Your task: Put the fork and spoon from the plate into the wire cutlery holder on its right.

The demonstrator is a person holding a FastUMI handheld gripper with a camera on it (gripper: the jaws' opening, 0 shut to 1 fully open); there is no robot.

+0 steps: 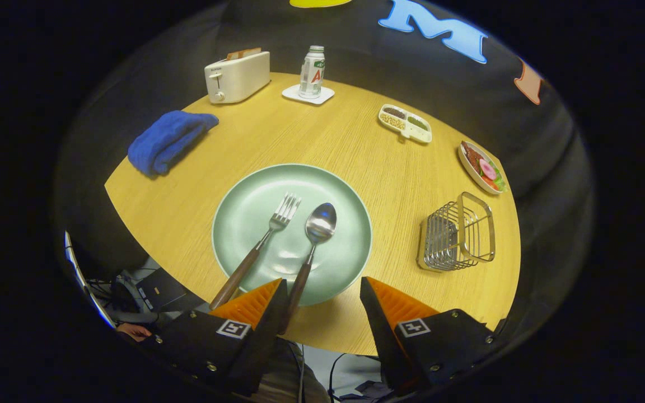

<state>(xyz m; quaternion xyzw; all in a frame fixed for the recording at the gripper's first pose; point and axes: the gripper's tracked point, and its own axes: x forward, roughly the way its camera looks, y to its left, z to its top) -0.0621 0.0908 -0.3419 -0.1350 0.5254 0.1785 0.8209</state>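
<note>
1. Claw (322, 294) hung spread and empty at the near rim of the plate (244, 196).
2. Fork (263, 240) and spoon (314, 246) lay side by side on that plate.
3. Wire cutlery holder (457, 232) stood right of the plate on the surface (328, 134).

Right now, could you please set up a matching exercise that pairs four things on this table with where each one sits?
Things:
1. fork
2. wire cutlery holder
3. bottle
4. blue cloth

Places:
A. on a white coaster
B. on the green plate, beside the spoon
C. in front of the toaster
D. on the bare table, right of the plate

The gripper is open, near the plate's edge.

Pairs: 1-B, 2-D, 3-A, 4-C
</note>
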